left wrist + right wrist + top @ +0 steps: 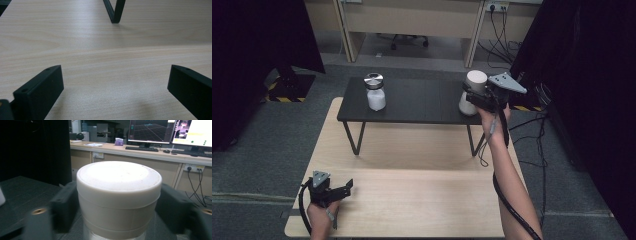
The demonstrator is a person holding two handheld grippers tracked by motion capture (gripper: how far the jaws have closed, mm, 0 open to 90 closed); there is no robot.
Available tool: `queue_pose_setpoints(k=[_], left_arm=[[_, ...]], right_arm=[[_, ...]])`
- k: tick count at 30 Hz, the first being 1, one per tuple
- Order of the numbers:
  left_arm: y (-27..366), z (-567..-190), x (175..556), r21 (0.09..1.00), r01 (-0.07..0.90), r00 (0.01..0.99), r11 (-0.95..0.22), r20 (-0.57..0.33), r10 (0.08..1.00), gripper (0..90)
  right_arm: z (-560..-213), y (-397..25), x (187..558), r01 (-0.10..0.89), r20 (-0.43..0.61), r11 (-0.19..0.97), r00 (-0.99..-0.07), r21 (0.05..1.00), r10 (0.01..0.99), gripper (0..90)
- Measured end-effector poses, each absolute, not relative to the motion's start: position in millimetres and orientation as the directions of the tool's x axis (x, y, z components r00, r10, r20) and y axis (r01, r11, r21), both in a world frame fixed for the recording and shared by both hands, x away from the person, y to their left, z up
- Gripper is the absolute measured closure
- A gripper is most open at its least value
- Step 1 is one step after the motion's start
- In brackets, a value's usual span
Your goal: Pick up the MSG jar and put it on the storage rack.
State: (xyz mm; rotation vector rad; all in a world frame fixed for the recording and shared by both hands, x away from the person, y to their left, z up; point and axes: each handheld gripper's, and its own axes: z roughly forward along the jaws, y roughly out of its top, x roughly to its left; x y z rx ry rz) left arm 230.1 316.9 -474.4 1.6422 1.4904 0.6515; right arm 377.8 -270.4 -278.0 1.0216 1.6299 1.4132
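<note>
A white jar (473,85) with a wide white lid (117,185) stands at the right end of a low black table (422,102). My right gripper (473,96) is shut on its lid, with one blurred black finger (63,202) pressed to each side. A second jar (375,94), holding white contents under a silver lid, stands at the black table's left end. My left gripper (348,186) rests low at the near left of the light wooden table (412,195). It is open (116,72) with only bare wood between its fingers.
The black table stands on thin legs (115,12) on the wooden table. Black curtains hang at both sides. Desks (412,20) and cables (499,30) lie beyond, and monitors (150,131) sit on a desk behind the white jar.
</note>
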Motion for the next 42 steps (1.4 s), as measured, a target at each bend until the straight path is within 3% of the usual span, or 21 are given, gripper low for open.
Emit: queue_pose_setpoints(k=[6,24,42], left_arm=[[317.0,-474.2,230.2,0.828,0.56,0.175,0.018,-0.139,0.975,0.0],[314.5,-473.5,231.2,0.827,0.563,0.182,-0.002,-0.122,0.976,0.0],[313.1,-472.9,231.8,0.824,0.567,0.182,-0.009,-0.115,0.977,0.0]], right_arm=[[-291.4,-270.4,372.3,0.064,-0.042,0.076,-0.418,0.995,0.907,0.3],[-328.8,-281.6,311.7,0.009,-0.091,0.1,-0.346,0.995,0.934,0.3],[-378.5,-297.4,271.9,0.061,-0.056,0.08,-0.319,0.995,0.946,0.3]])
